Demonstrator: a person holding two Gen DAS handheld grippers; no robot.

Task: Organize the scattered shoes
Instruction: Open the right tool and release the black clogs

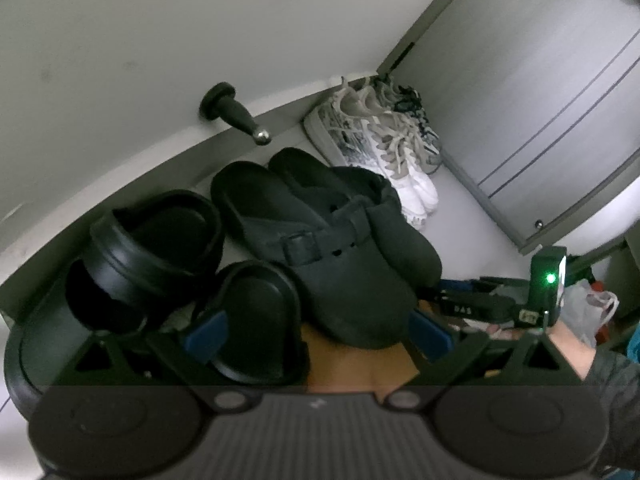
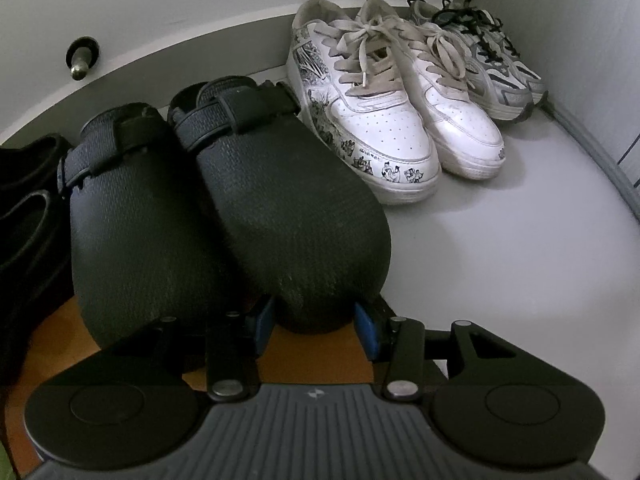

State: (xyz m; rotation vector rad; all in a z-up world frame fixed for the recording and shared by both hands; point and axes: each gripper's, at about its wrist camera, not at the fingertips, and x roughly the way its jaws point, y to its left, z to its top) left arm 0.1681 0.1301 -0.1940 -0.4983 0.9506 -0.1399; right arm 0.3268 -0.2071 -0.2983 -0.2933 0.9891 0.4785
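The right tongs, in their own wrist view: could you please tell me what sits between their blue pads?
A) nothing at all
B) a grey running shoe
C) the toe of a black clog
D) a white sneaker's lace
C: the right tongs have their blue pads on either side of the rounded toe of the black clog, while the white sneakers stand farther back.

The left gripper (image 1: 316, 334) hangs with its blue pads spread wide around the toe of a dark clog (image 1: 332, 240). Black slides (image 1: 160, 256) lie just left, white sneakers (image 1: 380, 140) beyond by the wall.
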